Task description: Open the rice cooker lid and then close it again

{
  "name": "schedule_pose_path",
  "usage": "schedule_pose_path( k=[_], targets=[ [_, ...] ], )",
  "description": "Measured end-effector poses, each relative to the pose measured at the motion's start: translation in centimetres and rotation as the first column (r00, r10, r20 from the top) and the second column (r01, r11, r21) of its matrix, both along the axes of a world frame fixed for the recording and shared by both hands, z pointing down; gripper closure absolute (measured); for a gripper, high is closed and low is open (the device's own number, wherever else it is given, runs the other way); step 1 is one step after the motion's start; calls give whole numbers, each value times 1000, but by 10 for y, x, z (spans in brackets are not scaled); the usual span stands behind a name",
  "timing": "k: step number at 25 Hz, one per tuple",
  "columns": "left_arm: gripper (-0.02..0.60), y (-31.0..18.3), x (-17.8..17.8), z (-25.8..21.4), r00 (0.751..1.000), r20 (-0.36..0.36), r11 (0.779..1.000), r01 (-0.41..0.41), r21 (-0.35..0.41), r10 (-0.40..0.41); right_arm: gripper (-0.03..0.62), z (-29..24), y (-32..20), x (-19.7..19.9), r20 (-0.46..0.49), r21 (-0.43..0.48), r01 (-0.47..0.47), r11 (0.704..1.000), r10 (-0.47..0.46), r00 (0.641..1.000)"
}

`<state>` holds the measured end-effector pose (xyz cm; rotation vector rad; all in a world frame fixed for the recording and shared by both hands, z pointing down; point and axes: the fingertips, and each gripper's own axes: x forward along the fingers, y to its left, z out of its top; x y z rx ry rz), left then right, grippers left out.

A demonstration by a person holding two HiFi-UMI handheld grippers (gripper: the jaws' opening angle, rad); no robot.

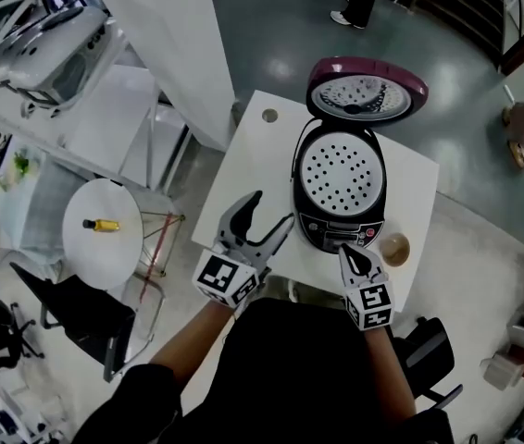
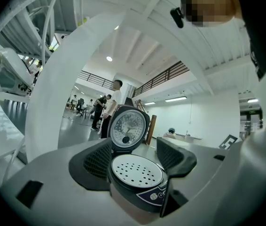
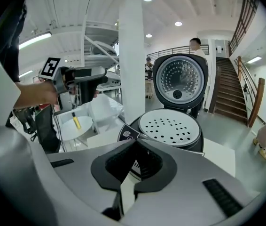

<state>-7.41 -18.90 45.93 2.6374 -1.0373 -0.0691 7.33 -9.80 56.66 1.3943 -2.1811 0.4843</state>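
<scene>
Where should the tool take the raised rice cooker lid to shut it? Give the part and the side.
Take the lid by its top free rim, opposite the hinge at the rice cooker's back. It stands upright, facing the person, so reach over from the front and pull down. The open left tool likely suits; the right tool is shut.

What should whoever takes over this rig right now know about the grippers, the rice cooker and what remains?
The left hand-held gripper is open and empty, at the front left of the rice cooker.
The right hand-held gripper is shut and empty, by the cooker's front panel.
The cooker sits on the white table; its lid is raised fully open at the back.
Done: opening.
Left: swing the lid down until it shuts.
</scene>
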Motion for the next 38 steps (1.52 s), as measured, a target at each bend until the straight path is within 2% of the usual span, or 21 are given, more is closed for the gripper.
schedule_pose_path(
  k=[4,8,17,22,32,36,38],
  targets=[
    [305,-22,17,-19,1000,-29,999,-4,39,5,594,-19,4,29,23,41,-131,991,130,991],
    [305,-43,43,-37,999,-30,996,-13,90,16,594,-29,3,44,63,81,-166,983,161,985],
    [305,-95,94,-76,996,39,990,-85,109,82,594,-26,-16,43,125,74,-76,994,66,990],
    [305,-128,107,-103,993,78,983,-103,150,92,594,-32,-32,50,103,97,-29,995,19,995],
    [305,-186,117,-143,990,133,971,-85,225,56,594,-30,-42,65,133,82,-40,996,29,991],
    [305,-201,124,-145,973,224,955,-116,274,54,594,-34,-48,73,111,101,-59,993,48,993],
    [305,-207,129,-141,968,240,955,-140,262,76,594,-36,-49,73,98,113,-54,992,43,994]
  ],
)
